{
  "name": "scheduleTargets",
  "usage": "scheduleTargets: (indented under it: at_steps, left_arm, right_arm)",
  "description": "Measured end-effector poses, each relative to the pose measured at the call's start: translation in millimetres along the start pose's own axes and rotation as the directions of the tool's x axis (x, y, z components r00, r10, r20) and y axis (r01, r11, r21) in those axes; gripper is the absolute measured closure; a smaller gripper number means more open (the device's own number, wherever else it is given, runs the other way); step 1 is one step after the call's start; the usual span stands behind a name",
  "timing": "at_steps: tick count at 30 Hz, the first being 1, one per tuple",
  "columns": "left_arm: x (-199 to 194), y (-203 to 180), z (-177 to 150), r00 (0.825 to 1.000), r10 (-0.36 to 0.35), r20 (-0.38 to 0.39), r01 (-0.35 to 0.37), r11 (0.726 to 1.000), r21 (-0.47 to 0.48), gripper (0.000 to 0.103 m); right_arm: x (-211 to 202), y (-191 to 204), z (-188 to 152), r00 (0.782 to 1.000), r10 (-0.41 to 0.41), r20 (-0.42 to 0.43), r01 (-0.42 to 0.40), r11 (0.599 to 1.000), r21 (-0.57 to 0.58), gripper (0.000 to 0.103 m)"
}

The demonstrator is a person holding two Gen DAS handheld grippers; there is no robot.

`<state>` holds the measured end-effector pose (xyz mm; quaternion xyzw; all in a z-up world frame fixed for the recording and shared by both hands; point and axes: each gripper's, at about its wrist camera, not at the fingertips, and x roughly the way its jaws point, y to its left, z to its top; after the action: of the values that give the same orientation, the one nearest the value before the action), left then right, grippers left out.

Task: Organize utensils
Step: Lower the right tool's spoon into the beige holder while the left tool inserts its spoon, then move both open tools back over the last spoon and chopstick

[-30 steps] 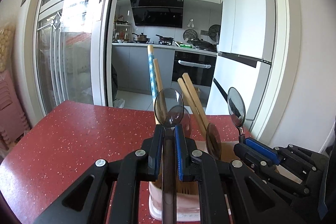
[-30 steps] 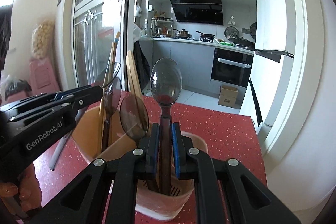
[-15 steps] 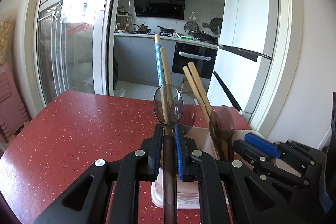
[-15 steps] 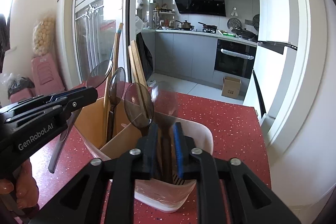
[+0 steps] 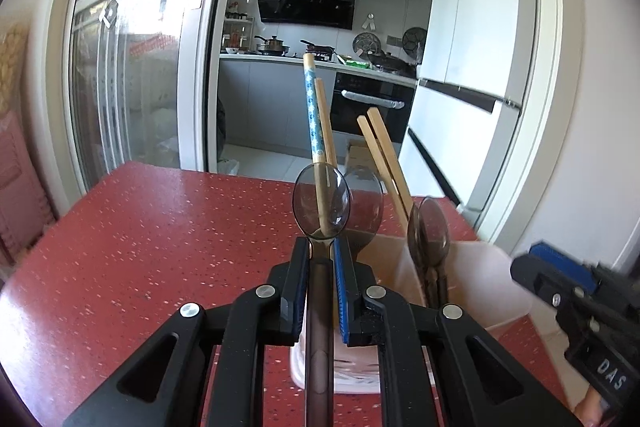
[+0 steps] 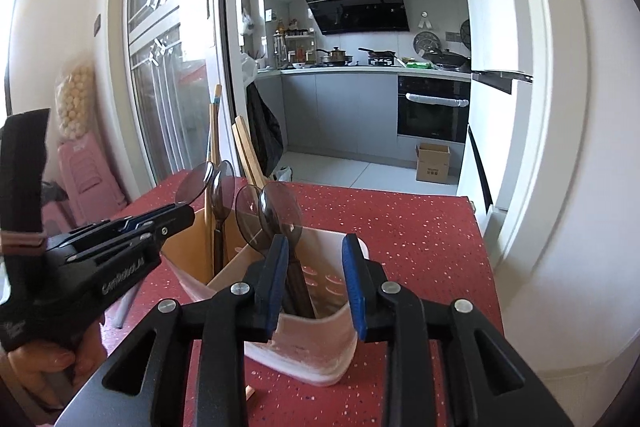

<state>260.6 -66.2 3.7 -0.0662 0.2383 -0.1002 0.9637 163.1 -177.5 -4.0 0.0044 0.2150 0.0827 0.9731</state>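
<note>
Smoky-grey plastic spoon (image 5: 321, 203) stands bowl-up, clamped in the left gripper (image 5: 321, 259), just beside the holder (image 5: 500, 279), which lies to its right. The right gripper (image 6: 316, 259) is opening over the holder's near compartment, its pads clear of the spoons there.

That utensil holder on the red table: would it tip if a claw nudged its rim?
Possibly. The utensil holder looks like thin, light plastic, and its tall chopsticks and spoons make it top-heavy. The glossy red table may let it slide.
</note>
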Motion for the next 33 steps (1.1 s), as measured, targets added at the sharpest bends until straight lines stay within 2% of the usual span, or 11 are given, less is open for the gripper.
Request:
scheduleTargets:
  at_steps: [8,21,26,33]
  left_arm:
    - [-2.5,4.3,10.3,0.999,-0.051,0.002,0.051,0.998,-0.028,0.061]
    - [-3.7,1.4,54.6,0.982,-0.100,0.161,0.120,0.986,-0.114,0.061]
    - [3.0,-8.7,58.6,0.976,-0.095,0.197,0.114,0.989,-0.089,0.061]
    - [17.7,-10.7,30.4,0.989,-0.041,0.141,0.050,0.997,-0.059,0.061]
  right_arm:
    - [-6.2,-8.3,-0.1,0.999,0.046,-0.010,-0.045,0.996,0.071,0.072]
    - [-17.2,-20.3,-1.8,0.998,0.070,-0.001,-0.069,0.988,0.140,0.072]
    - [-18.6,-18.7,-0.9,0.997,0.074,0.007,-0.074,0.987,0.142,0.072]
    - [-20.9,-18.4,-7.4,0.997,0.072,-0.002,-0.071,0.987,0.141,0.072]
